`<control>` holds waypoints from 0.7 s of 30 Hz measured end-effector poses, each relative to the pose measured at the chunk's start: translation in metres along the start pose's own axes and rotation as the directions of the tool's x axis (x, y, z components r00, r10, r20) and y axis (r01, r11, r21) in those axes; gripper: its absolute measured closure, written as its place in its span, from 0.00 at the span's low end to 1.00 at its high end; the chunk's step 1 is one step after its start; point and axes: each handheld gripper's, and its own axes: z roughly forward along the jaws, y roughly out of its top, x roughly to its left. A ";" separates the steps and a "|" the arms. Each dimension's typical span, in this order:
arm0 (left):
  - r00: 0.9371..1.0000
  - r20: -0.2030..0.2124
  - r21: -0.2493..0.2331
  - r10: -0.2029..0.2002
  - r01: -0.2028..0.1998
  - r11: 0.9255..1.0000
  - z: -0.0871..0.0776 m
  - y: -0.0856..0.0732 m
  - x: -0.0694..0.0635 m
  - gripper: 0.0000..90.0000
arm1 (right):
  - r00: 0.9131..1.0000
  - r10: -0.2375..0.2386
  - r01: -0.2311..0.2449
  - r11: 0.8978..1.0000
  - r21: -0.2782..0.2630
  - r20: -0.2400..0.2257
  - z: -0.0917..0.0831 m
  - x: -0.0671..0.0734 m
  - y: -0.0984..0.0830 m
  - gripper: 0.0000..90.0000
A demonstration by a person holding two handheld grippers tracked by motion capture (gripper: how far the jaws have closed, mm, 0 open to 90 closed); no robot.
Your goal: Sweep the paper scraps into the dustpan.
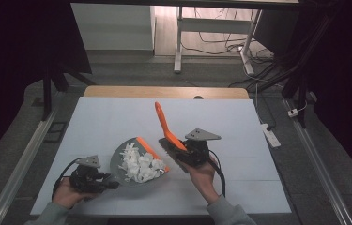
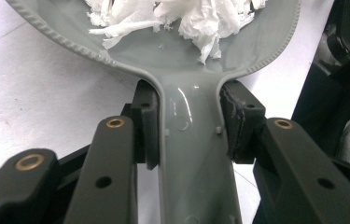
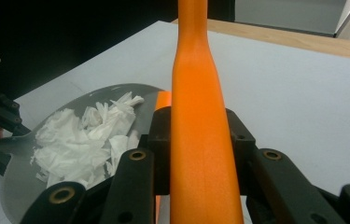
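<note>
left gripper clamped on grey dustpan handle, pan flat on surface | right gripper clamped on orange brush handle, bristles just right of pan | white paper scraps heaped in pan | sweep looks done; emptying left

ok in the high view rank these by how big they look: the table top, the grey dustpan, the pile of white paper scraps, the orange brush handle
1. table top
2. grey dustpan
3. pile of white paper scraps
4. orange brush handle: long but thin, so its place against the scraps is unsure.
</note>
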 end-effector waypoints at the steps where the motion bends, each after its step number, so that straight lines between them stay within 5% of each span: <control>1: 1.000 -0.004 -0.002 -0.003 0.003 1.000 0.000 0.000 0.000 0.69 | 1.000 0.002 -0.002 1.000 -0.004 -0.003 -0.001 -0.001 0.000 0.78; 21: 0.992 -0.075 -0.107 -0.102 0.094 0.990 -0.001 0.004 -0.005 0.69 | 1.000 -0.014 0.013 0.999 -0.052 -0.024 -0.038 -0.037 0.002 0.78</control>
